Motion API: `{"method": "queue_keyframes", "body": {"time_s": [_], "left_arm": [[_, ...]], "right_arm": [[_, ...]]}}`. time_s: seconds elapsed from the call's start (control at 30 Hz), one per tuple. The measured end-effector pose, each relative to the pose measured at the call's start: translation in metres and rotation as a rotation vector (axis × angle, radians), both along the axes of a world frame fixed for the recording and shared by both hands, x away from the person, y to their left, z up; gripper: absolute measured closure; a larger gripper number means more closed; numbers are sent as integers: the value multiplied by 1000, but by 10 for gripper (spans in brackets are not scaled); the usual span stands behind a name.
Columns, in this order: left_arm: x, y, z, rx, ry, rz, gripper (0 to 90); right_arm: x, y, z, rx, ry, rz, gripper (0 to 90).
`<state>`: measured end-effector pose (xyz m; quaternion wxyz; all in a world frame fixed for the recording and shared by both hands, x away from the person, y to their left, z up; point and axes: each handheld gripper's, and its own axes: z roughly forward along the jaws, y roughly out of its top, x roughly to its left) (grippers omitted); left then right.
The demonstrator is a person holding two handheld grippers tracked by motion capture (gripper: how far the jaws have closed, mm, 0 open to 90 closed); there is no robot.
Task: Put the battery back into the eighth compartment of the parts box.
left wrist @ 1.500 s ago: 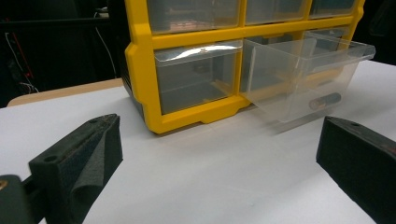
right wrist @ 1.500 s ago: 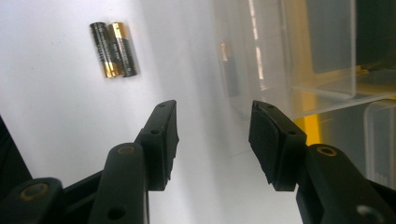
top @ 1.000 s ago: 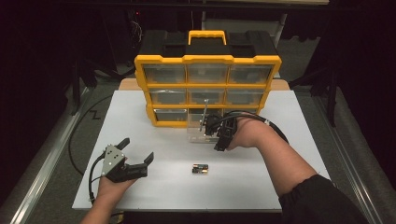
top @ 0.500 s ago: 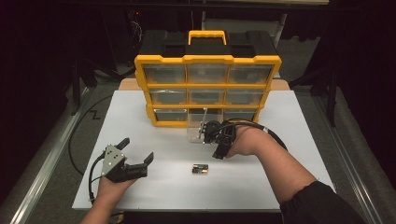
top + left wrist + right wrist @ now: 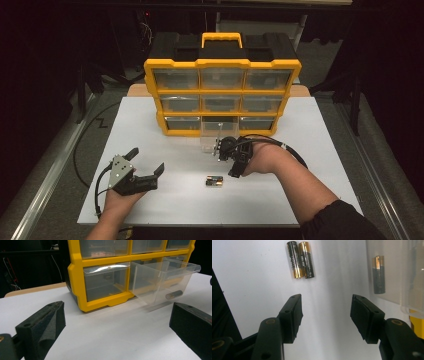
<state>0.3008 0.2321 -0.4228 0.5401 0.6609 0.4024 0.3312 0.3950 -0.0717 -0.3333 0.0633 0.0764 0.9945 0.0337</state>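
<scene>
Right gripper sits just in front of the pulled-out clear drawer of the yellow organizer, forearm coming in from the lower right, wrist bent so the jaws point down at the white tabletop. Its jaws have just been opening; they stand about half apart with nothing between them. Two loose batteries lie side by side, touching, on the tabletop a little nearer the person than the drawer. One more battery lies inside the drawer. Left gripper rests well left of the drawer, hand flat on the tabletop, jaws wide apart and empty, aimed at the organizer.
</scene>
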Motion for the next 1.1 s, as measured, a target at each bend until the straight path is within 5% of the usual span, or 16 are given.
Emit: {"method": "queue_keyframes", "body": {"time_s": [0.53,1.1], "left_arm": [[0,0,0,-4,-1,-1,13],[0,0,0,-2,-4,-1,14]], "right_arm": [[-13,-2,-24,27,42,-4,442],[-24,9,-48,23,64,58,442]]}}
